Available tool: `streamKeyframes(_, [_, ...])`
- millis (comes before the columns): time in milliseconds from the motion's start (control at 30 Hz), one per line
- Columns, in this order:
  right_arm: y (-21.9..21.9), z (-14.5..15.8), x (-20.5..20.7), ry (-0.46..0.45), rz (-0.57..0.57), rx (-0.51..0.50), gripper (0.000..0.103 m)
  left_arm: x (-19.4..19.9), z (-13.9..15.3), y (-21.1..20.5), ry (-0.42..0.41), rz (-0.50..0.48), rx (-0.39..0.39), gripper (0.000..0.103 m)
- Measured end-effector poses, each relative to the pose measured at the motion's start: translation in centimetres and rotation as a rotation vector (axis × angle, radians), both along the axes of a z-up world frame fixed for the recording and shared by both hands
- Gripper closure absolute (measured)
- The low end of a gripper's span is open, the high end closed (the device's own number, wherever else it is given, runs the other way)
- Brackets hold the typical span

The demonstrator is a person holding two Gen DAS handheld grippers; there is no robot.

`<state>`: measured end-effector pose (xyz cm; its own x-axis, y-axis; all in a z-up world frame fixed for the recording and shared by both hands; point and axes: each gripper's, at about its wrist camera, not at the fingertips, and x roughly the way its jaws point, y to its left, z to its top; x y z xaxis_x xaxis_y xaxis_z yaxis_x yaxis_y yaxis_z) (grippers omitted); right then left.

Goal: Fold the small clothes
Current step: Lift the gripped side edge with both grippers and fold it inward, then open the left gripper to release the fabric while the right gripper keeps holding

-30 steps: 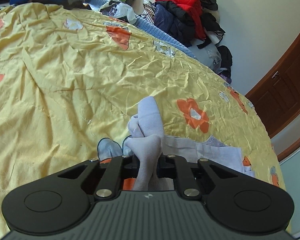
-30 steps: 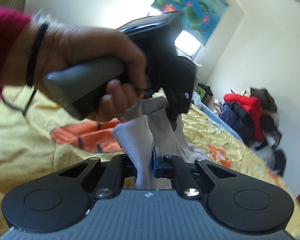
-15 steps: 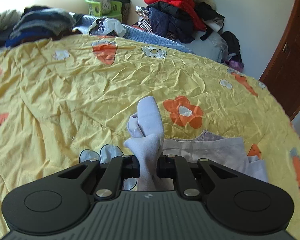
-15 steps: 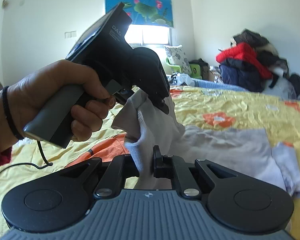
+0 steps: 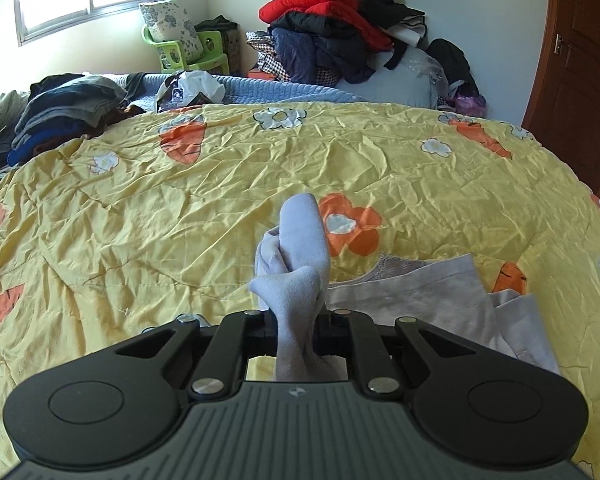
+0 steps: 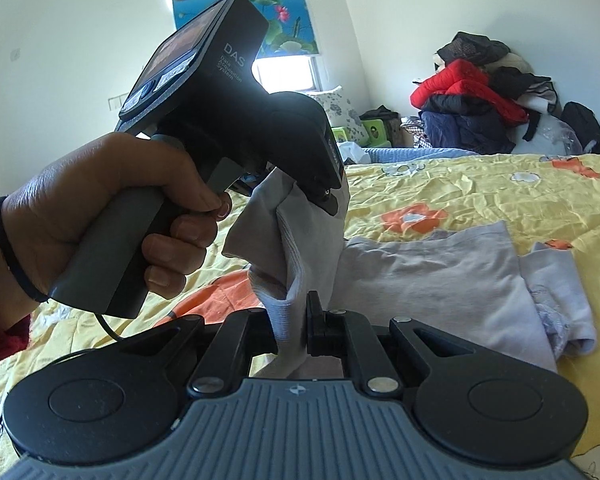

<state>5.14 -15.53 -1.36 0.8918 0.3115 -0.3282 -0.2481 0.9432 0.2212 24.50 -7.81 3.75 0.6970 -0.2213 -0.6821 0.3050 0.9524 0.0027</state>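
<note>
Both tools pinch the grey sock (image 5: pixel 298 280), held above the bedspread (image 5: pixel 140 220).

Sock (image 5: pixel 300 280) lower end behind hand-held gripper (image 5: pixel 298 322)

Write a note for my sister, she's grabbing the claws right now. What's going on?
Left claw: shut on the sock.
Right claw: shut on the same sock, lower end; the left one pinches its top.
The sock hangs bunched above the quilt, not folded yet.
The grey shirt lies flat on the quilt beside it, partly folded.
Left to do: fold the sock and set it down.
</note>
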Motion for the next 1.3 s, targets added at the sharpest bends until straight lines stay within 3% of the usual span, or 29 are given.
streamKeyframes(500, [-5.3,-0.2,-1.1,0.013,-0.114,0.104,0.092,0.1,-0.7,-7.1,0.042,-0.076,-0.009,0.091])
streamKeyframes(967, [-11.0,-3.3,-0.5,0.126,-0.189,0.342,0.092,1.2,-3.4,-11.8,0.168,-0.101,-0.024,0.088])
streamKeyframes(1133, [-12.1,-4.4,-0.2,0.167,-0.194,0.411,0.091,1.6,-2.7,-11.9,0.174,-0.1,-0.069,0.071])
streamKeyframes(1267, [-12.5,-5.0,0.1,0.188,-0.198,0.441,0.091,1.5,-1.3,-12.0,0.105,-0.082,-0.109,0.034])
streamKeyframes(1300, [-12.6,-5.1,0.2,0.193,-0.198,0.449,0.091,1.4,-0.9,-11.9,0.084,-0.076,-0.116,0.032])
